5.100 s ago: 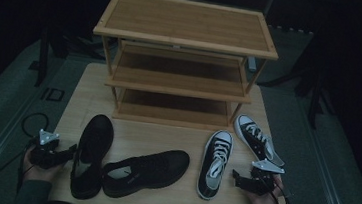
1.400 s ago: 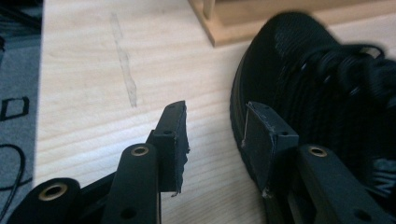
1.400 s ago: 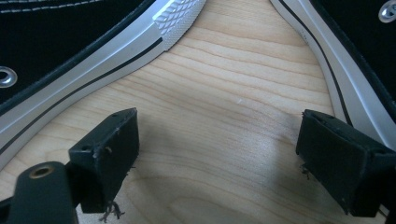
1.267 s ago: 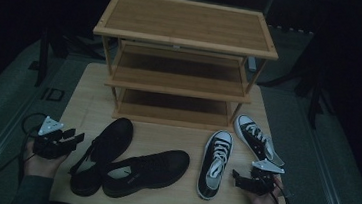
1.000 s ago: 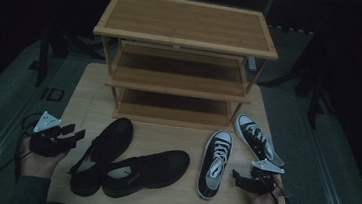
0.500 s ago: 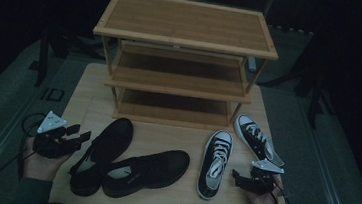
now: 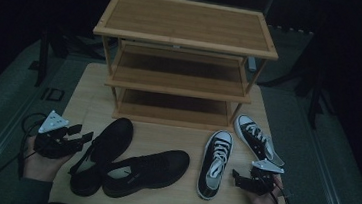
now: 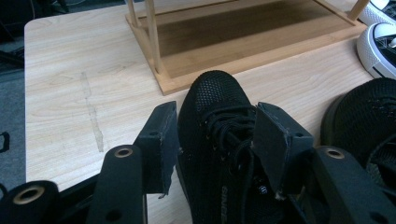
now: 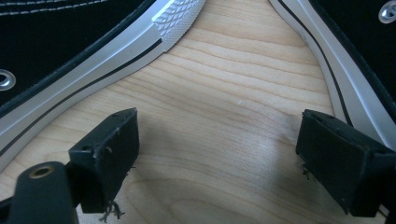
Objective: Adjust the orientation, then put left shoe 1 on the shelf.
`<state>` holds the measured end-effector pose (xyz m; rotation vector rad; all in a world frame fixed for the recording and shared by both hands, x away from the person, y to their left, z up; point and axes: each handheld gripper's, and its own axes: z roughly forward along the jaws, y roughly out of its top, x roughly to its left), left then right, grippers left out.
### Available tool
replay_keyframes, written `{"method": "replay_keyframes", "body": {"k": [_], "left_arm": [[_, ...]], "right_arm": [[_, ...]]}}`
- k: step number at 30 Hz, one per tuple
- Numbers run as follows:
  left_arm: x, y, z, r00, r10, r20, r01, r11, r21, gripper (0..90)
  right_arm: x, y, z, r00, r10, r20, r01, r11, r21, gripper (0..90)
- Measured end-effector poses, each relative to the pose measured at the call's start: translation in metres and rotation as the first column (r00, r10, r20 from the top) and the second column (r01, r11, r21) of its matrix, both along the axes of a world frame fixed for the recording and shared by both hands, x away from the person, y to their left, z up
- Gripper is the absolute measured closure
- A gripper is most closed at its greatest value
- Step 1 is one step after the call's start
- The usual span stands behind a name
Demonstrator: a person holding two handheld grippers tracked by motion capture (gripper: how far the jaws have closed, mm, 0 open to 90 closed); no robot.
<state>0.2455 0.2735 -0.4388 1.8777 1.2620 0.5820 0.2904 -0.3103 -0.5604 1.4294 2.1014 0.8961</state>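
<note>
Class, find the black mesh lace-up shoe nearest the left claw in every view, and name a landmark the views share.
High view: black mesh lace-up shoe, lower left.
Left gripper view: centre, between the claw's open jaws.
Right gripper view: not in it.
Shared landmark: wooden shoe rack.

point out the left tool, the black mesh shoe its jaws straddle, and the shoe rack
left tool (image 8: 215, 135), left gripper view, midway between its tips
black mesh shoe (image 8: 215, 95), left gripper view, toe
shoe rack (image 7: 186, 24), high view, top shelf

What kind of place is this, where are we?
Probably a dim room set up for recording: a light wooden table holds a three-tier wooden shoe rack and two pairs of shoes; dark floor around.
</note>
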Motion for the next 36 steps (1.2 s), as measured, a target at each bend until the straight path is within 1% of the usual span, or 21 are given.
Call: {"method": "replay_keyframes", "body": {"k": [2,9,14,20,21,23,27,32,36], "left_arm": [[0.0,0.0,0.0,1.0,-0.002,0.004,0.002,1.0,-0.001,50.3],[-0.002,-0.001,0.003,0.9998,-0.02,-0.004,0.02,0.9998,0.007,50.0],[-0.002,-0.003,0.002,0.9992,-0.03,-0.026,0.031,0.9991,0.029,50.0],[0.0,-0.008,0.001,0.9972,-0.052,-0.054,0.055,0.9974,0.046,50.1],[0.0,-0.008,0.001,0.9972,-0.052,-0.054,0.055,0.9974,0.046,50.1],[0.002,-0.01,0.001,0.9948,-0.063,-0.08,0.068,0.9958,0.061,50.1],[0.005,-0.012,0.0,0.9907,-0.065,-0.12,0.076,0.993,0.091,50.2],[0.005,-0.012,-0.001,0.9854,-0.056,-0.161,0.073,0.9919,0.104,50.4],[0.003,-0.01,-0.002,0.9814,-0.05,-0.186,0.072,0.9905,0.117,51.3]], "right_arm": [[0.0,0.0,0.0,1.0,0.0,0.0,0.0,1.0,0.0,13.2],[0.0,0.0,0.0,1.0,0.0,0.0,0.0,1.0,0.0,13.2],[0.0,0.0,0.0,1.0,-0.001,-0.001,0.001,1.0,0.001,13.2],[0.0,0.0,0.0,1.0,-0.001,0.0,0.001,1.0,0.001,13.2],[0.0,0.0,0.0,1.0,-0.001,0.0,0.001,1.0,0.001,13.2],[0.0,0.0,0.0,1.0,-0.001,0.0,0.001,1.0,0.001,13.2],[0.0,0.0,0.0,1.0,0.0,0.0,0.0,1.0,0.0,13.2],[0.0,0.0,0.0,1.0,0.0,0.0,0.0,1.0,0.0,13.2],[0.0,0.0,0.0,1.0,0.0,0.0,0.0,1.0,0.0,13.2]]}}
